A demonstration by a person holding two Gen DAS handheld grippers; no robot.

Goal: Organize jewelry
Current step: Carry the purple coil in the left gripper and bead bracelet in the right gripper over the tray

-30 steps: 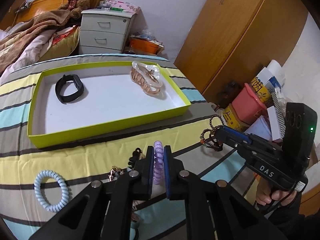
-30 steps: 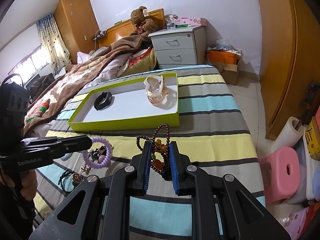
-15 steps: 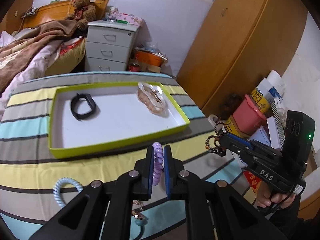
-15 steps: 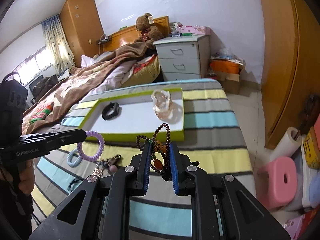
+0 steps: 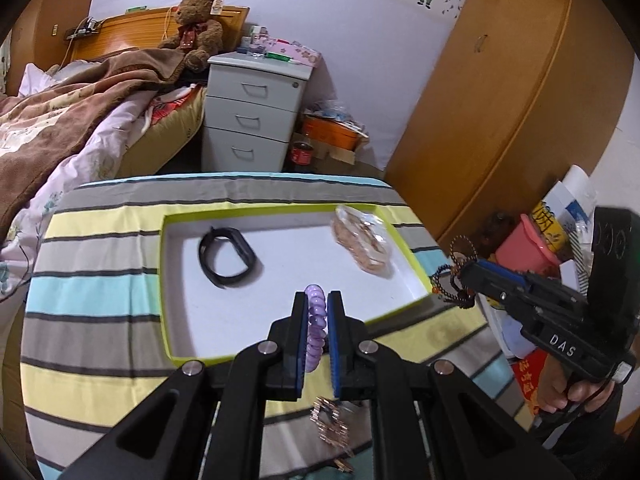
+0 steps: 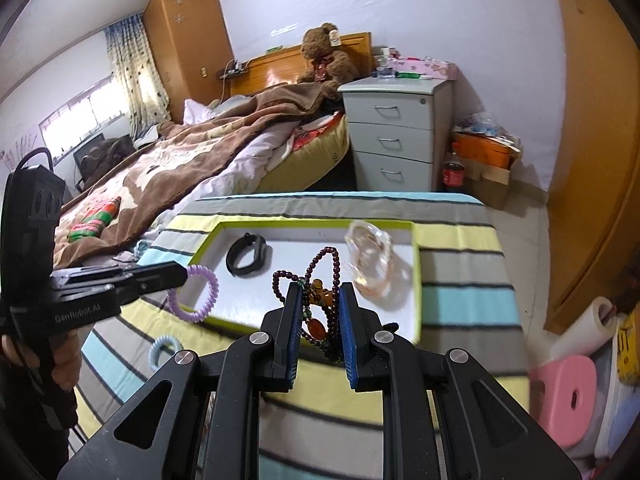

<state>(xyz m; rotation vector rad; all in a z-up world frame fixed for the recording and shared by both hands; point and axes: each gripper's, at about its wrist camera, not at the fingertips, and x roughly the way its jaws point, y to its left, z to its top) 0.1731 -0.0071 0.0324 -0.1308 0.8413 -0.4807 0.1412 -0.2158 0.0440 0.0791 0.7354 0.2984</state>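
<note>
Both grippers hang in the air over the near part of the tray. Left gripper [image 5: 317, 312] pinches a purple coil hair tie [image 5: 315, 326] between its blue-padded fingers, the springy plastic loop standing edge-on above the tray's white floor. Right gripper [image 6: 319, 312], off to the right edge of the tray, is clamped on a beaded bracelet [image 6: 318, 280] of small dark red beads with amber stones, its loops poking up past the fingertips. Below them the shallow tray [image 5: 168, 280], lime-green walled and rectangular, holds a black wristband [image 5: 226, 256] toward the left and a clear, rose-gold hair claw [image 5: 362, 244] at the far right. It rests on a striped cloth [image 5: 92, 292], where a pale blue coil tie [image 6: 164, 350] and a gold chain piece [image 5: 330, 424] lie outside it.
</note>
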